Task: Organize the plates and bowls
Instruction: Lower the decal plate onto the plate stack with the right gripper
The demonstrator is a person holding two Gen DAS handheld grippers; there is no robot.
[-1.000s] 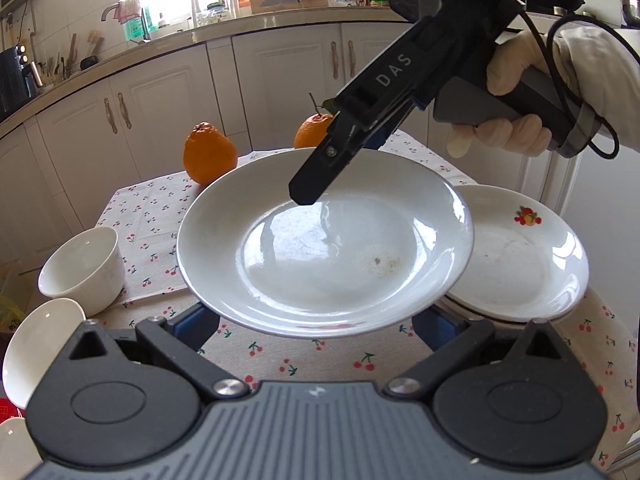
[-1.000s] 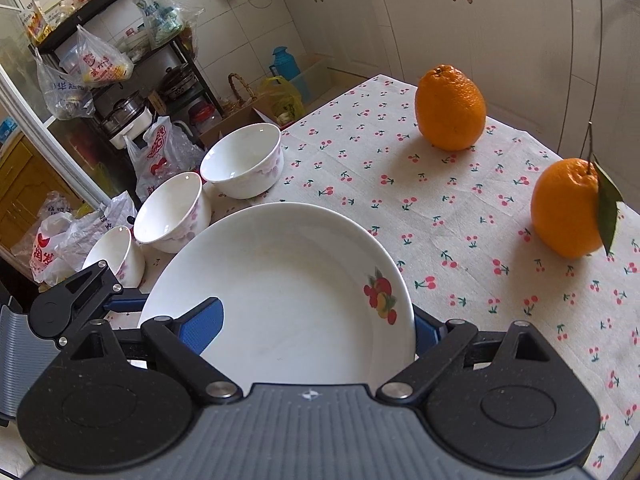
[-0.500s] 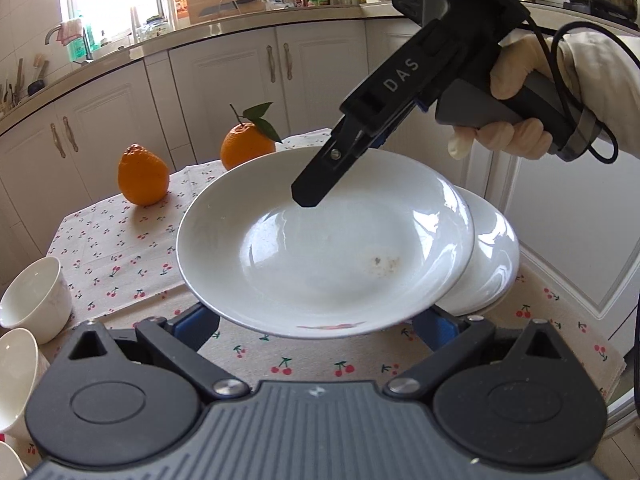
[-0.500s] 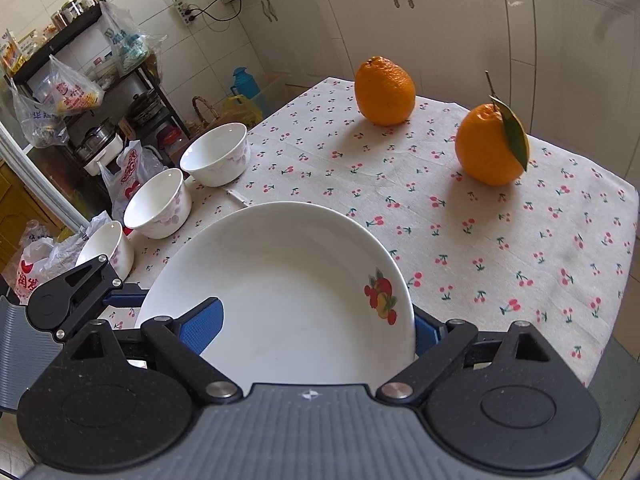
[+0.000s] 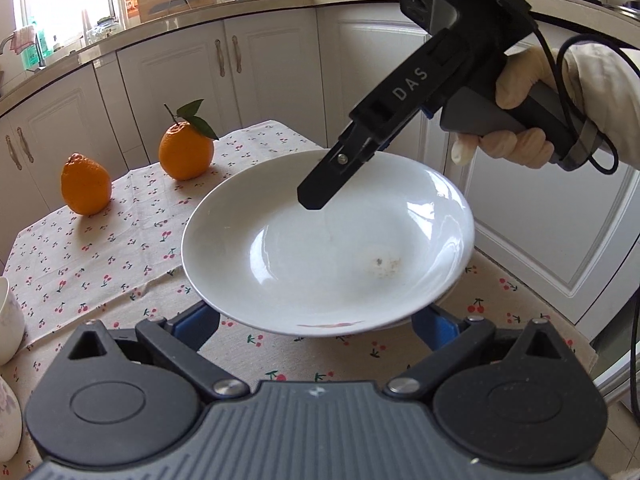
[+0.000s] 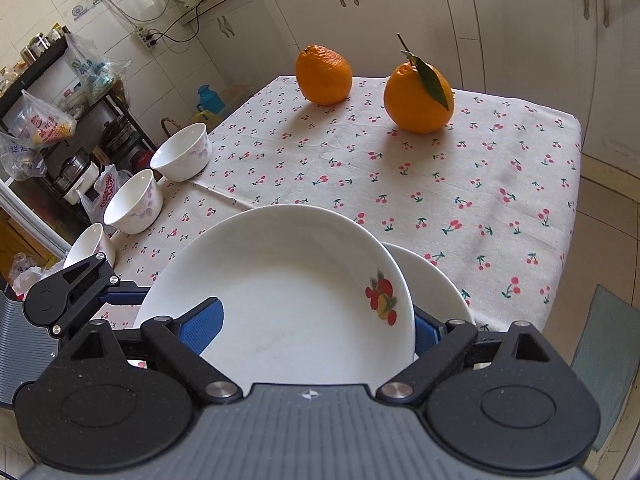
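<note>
White cabinets ring your left view; the cherry-print cloth [image 5: 120, 248] covers the counter, two oranges [image 5: 186, 152] at 10 o'clock. Your left gripper [image 5: 316, 322] jaws pinch the plain plate [image 5: 320, 248]. Right view: a cluttered shelf [image 6: 48, 120] at 9 o'clock, bowls [image 6: 182, 152] along the counter edge, your right gripper [image 6: 316, 326] jaws clamping the fruit-print plate [image 6: 288, 288].

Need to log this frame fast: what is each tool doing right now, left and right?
Left tool: shut on the plate, at its near rim.
Right tool: shut on the same plate, at the opposite rim.

Both grippers' fingers [image 5: 198, 322] clamped.
</note>
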